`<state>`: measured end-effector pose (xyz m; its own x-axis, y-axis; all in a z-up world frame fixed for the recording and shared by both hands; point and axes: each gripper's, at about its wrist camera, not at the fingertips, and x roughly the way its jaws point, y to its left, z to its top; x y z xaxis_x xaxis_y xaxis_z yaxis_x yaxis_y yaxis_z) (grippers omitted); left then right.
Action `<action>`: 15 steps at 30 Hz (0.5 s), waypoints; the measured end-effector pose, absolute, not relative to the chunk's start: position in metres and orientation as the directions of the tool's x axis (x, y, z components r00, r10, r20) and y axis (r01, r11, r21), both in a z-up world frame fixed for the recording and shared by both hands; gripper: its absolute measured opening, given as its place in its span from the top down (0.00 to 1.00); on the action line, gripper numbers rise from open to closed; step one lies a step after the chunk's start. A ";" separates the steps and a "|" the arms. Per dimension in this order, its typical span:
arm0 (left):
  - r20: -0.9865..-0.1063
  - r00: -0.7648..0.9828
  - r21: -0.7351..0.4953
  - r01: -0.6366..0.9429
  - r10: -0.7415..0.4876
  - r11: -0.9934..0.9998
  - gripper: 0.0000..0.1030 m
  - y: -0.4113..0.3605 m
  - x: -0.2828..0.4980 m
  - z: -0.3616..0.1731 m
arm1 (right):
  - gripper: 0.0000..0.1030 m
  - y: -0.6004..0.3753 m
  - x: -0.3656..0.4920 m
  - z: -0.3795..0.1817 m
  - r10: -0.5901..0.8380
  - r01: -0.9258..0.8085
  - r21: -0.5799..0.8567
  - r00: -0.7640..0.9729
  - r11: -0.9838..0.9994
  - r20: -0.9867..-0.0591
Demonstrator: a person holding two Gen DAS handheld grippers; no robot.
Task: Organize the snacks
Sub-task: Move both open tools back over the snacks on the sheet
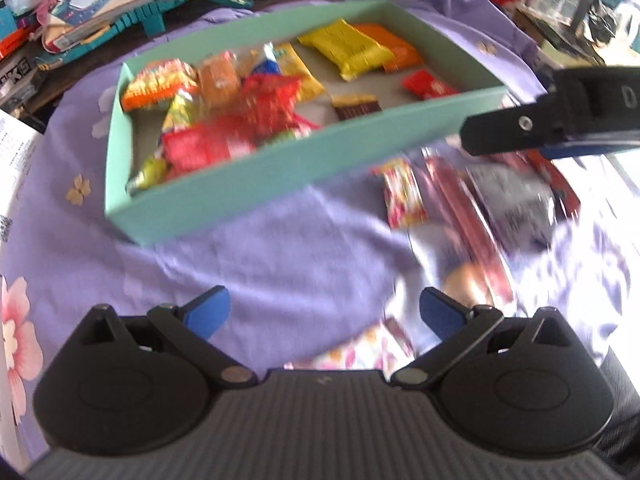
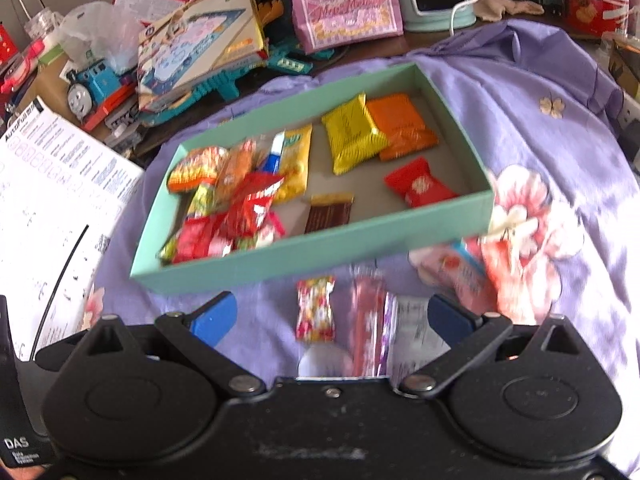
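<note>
Right gripper [image 2: 332, 316] spread wide over the long wrapped stick [image 2: 366, 324], probably lengthwise beside the box's [image 2: 312, 258] near wall; left gripper [image 1: 324, 312] also apart, farther.

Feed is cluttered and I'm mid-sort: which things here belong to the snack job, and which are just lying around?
Job:
- green box, partly filled
- loose candy packet
- long pink stick pack
- silver packet
- both grippers, left and right, open

Lying about:
- toy train
- children's book
- pink gift bag
- printed sheet
</note>
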<state>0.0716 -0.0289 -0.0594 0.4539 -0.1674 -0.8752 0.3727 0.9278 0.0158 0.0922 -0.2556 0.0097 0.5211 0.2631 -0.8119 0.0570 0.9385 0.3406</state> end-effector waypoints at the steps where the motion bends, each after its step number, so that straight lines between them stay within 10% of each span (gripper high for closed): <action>1: -0.879 0.446 0.013 0.376 -0.169 0.926 0.00 -0.028 0.068 -0.062 | 0.00 -0.253 0.089 0.008 0.265 0.055 0.340 0.516 0.939 -0.815; 15: -0.909 0.365 -0.055 0.375 -0.201 0.926 0.00 -0.024 0.037 -0.081 | 0.00 -0.229 0.062 -0.011 0.280 0.014 0.321 0.455 0.947 -0.845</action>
